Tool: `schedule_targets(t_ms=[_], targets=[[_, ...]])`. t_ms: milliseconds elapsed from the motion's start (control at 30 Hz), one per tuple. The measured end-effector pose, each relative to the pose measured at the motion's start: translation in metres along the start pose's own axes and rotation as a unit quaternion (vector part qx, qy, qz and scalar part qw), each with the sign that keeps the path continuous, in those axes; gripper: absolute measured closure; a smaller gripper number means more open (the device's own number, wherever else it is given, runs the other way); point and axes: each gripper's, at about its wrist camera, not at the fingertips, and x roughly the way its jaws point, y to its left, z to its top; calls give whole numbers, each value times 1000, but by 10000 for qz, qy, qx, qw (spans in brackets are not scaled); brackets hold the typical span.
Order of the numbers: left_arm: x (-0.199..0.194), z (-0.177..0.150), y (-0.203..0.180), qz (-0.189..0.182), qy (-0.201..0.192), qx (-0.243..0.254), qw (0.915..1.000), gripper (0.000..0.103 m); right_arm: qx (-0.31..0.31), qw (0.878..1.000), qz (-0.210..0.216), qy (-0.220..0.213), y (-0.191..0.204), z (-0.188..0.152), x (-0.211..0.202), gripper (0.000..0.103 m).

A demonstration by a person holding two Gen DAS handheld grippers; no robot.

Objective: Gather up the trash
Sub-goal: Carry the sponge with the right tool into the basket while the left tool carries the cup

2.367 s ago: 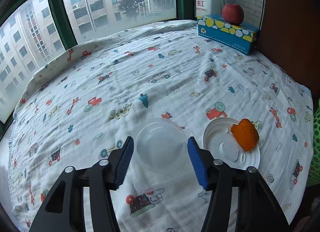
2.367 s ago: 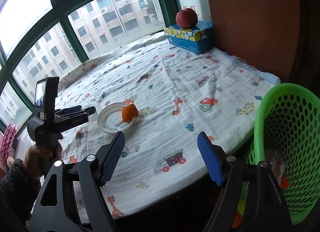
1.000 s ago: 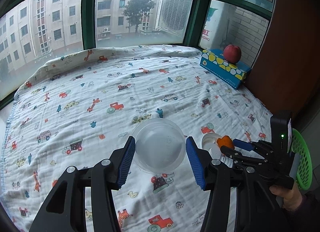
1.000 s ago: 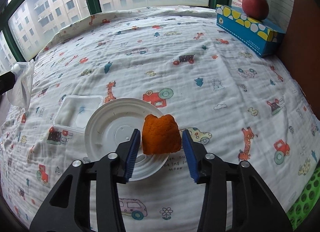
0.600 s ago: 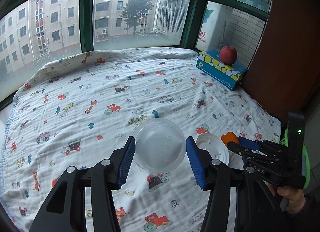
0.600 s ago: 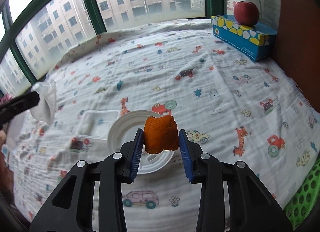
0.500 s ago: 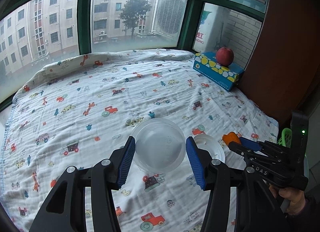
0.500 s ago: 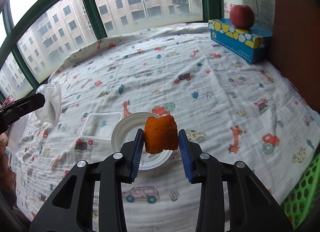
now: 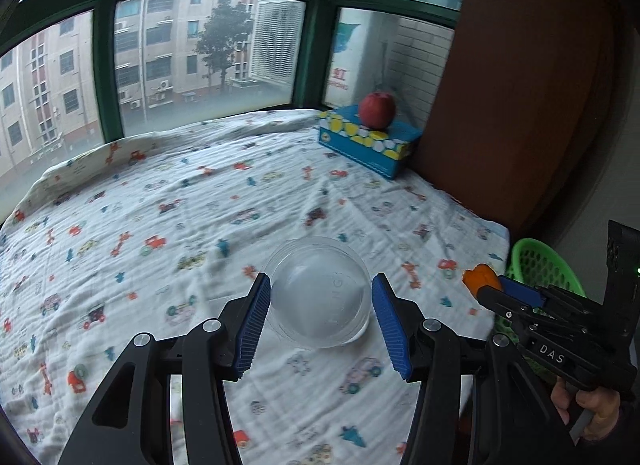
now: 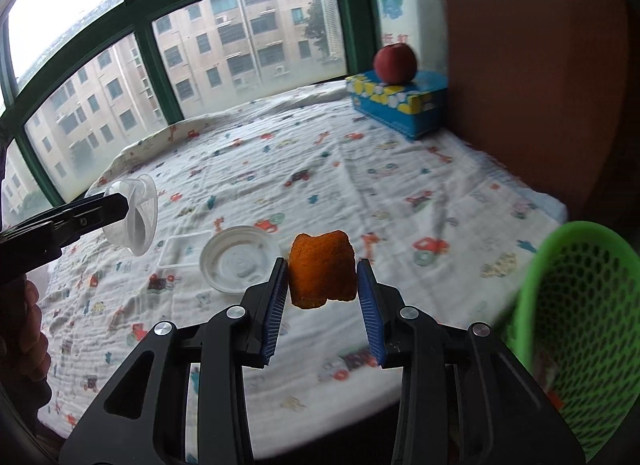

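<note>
Trash is held in both claws, up off the bed. The right gripper (image 10: 322,285) is pinching an orange peel (image 10: 322,271) low in the middle of its view, with both blue pads tight on its sides. The left gripper (image 9: 318,315) is pinching a clear plastic cup (image 9: 318,291) low in the middle of its view, pads on both sides of it. The green basket (image 10: 576,305) waits at the right edge, past the end of the bed sheet (image 10: 280,169).

What could go wrong? The peel is soft and small, so a shake could make it slip out and land on the sheet, not in the basket. The cup is thin and smooth, so a hard squeeze could bend it and pop it loose. Both claws may head for the same basket, so they could bump.

The right view shows more trash lying on the sheet: a white lid (image 10: 240,259) and a clear square tray (image 10: 182,251) just beside it, left of the middle. The left view shows neither. It shows the person's hand (image 9: 592,409) under the right claw at lower right.
</note>
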Motion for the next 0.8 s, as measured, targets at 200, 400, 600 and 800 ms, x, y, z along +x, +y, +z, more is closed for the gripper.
schedule_targets(t_ms=[200, 400, 600, 800], targets=[[5, 3, -44, -317, 9, 254, 9992, 52, 230, 9991, -340, -135, -35, -12, -32, 67], [12, 4, -88, -655, 76, 513, 9965, 52, 535, 9953, -760, -253, -77, -25, -64, 67], [18, 4, -121, -885, 134, 744, 9932, 52, 816, 9892, -1191, -271, -120, -39, -89, 67], [22, 6, -151, -1068, 166, 957, 9895, 52, 1128, 9817, -1512, -252, -154, -52, -106, 65]])
